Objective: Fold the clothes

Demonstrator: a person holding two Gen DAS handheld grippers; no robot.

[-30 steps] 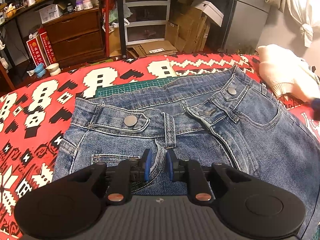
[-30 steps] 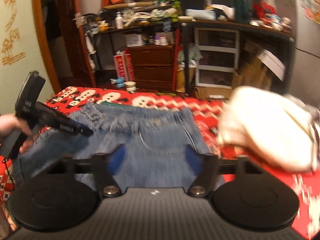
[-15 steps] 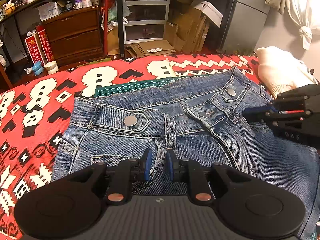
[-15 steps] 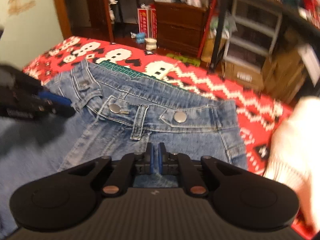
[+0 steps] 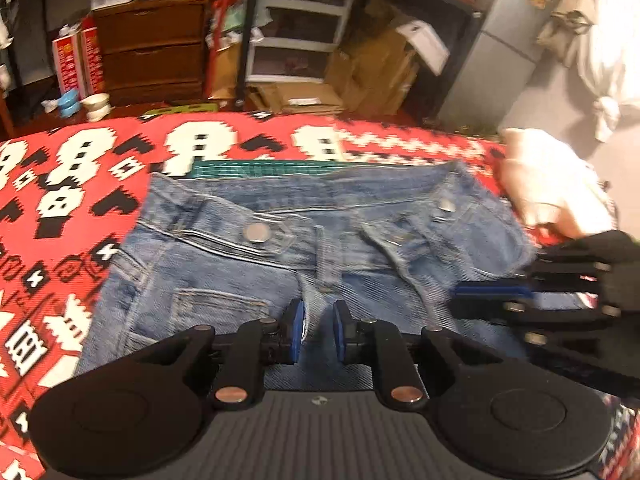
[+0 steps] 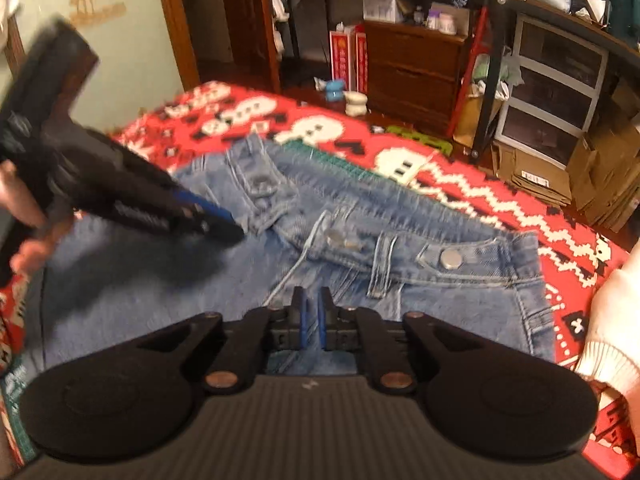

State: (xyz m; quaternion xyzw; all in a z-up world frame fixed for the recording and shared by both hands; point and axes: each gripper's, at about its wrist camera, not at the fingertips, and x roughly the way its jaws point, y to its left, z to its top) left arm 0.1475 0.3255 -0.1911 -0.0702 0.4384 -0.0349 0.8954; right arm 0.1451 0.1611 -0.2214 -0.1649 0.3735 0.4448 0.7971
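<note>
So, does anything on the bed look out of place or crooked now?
Yes: the jeans do not lie flat. Their waistband is open at the fly, one side lapping crookedly over the other. A green mat is half hidden under them, and a white sweater lies at their edge.

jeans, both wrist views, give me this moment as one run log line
stage: pre-fold | blue denim jeans: flat on red patterned blanket | left gripper: narrow gap, low over jeans | right gripper: nearly closed, empty
</note>
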